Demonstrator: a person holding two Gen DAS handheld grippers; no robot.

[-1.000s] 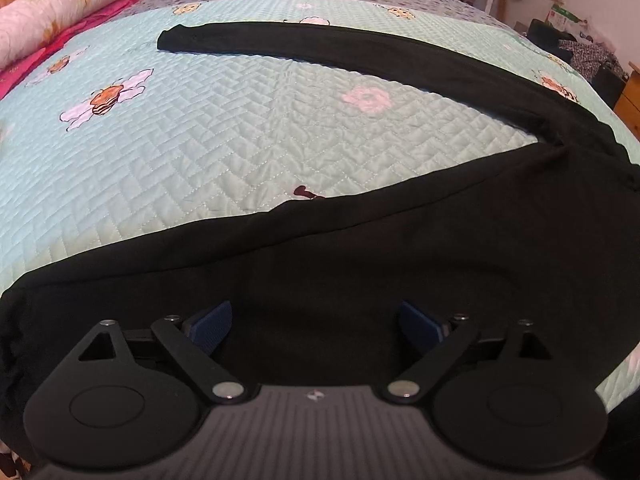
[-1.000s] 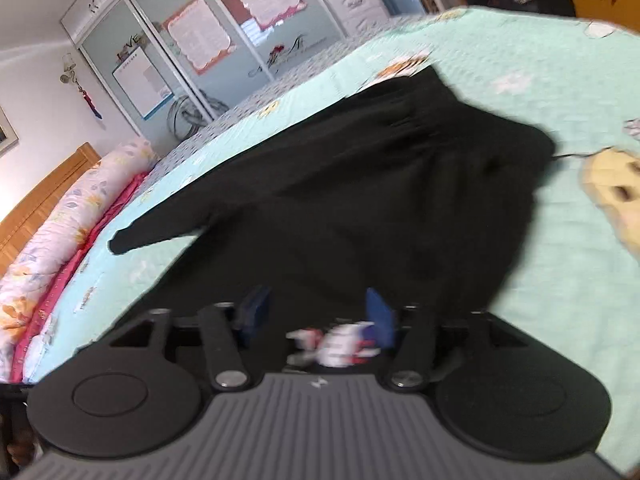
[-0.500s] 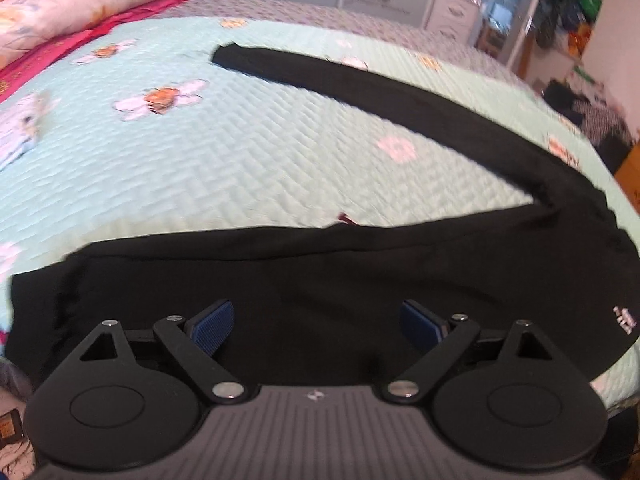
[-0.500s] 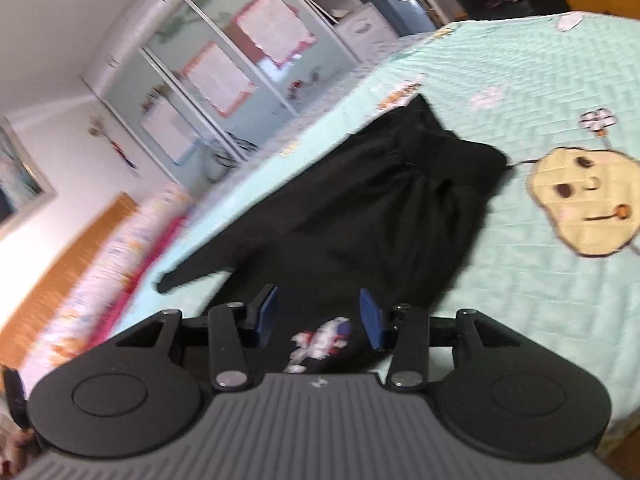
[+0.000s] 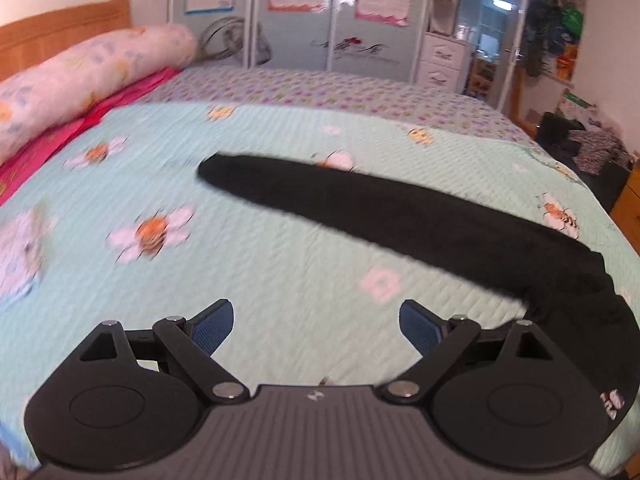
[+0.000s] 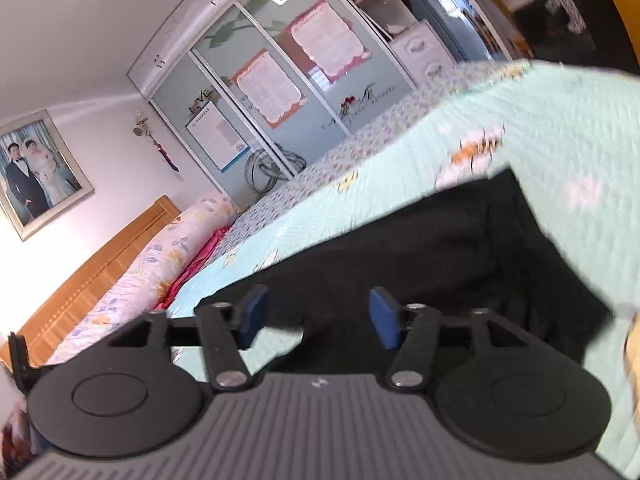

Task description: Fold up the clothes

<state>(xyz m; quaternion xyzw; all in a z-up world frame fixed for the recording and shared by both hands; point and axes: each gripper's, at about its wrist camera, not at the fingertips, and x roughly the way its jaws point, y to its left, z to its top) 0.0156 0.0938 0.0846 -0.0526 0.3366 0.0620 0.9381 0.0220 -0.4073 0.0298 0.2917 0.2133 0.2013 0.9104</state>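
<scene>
Both my tools, left tool [image 5: 316,326] and right tool [image 6: 316,316], have lifted clear, released, right one opening; black trousers [image 5: 400,208] lie flat on the bed [image 5: 280,272], one leg stretched toward the headboard.

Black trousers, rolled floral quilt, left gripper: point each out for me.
black trousers [image 5: 400,216]: left wrist view, middle of the outstretched leg.
rolled floral quilt [image 5: 80,76]: left wrist view, middle of the roll by the headboard.
left gripper [image 5: 316,330]: left wrist view, midway between its open blue fingertips.

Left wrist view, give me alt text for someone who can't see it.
The open left gripper hovers empty above a mint quilted bedspread where one leg of black trousers stretches across. A floral bolster and a mirrored wardrobe lie beyond.
</scene>
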